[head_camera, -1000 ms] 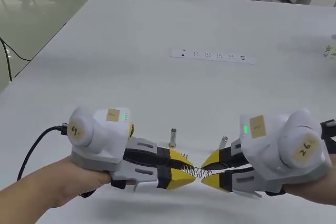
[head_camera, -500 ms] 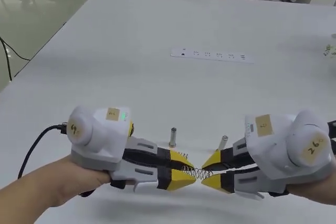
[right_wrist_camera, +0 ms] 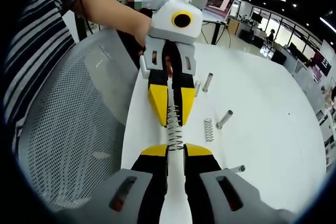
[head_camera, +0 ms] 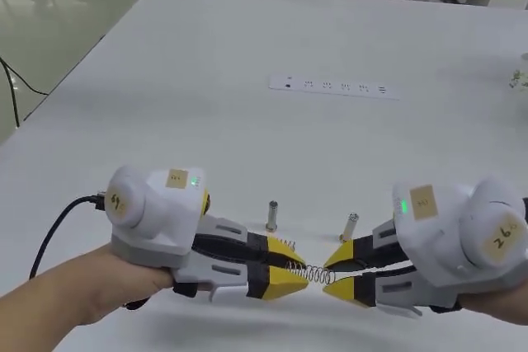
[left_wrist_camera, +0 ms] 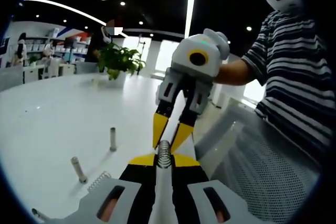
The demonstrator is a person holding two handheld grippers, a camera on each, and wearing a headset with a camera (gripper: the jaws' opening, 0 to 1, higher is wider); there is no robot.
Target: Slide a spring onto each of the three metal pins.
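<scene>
A thin metal spring (head_camera: 314,272) hangs level between my two grippers, just above the white table. My left gripper (head_camera: 295,274) is shut on its left end, and my right gripper (head_camera: 336,274) is shut on its right end. In the right gripper view the spring (right_wrist_camera: 174,128) runs from my own jaws to the left gripper (right_wrist_camera: 169,109) opposite. Seen from the left gripper, the spring (left_wrist_camera: 164,151) is short and the right gripper (left_wrist_camera: 169,137) closes over its far end. Two small metal pins (head_camera: 271,215) (head_camera: 351,226) stand on the table just behind the grippers.
A loose spring (right_wrist_camera: 208,129) lies on the table beside a pin (right_wrist_camera: 224,119); another pin (right_wrist_camera: 237,169) lies nearer. A white power strip (head_camera: 334,86) sits mid-table. A cable (head_camera: 58,228) trails from the left gripper. A mesh chair (right_wrist_camera: 73,124) is below the table edge.
My right gripper has drawn a little to the right, away from the left one, and more of the spring shows between the tips. The left gripper has stayed put.
</scene>
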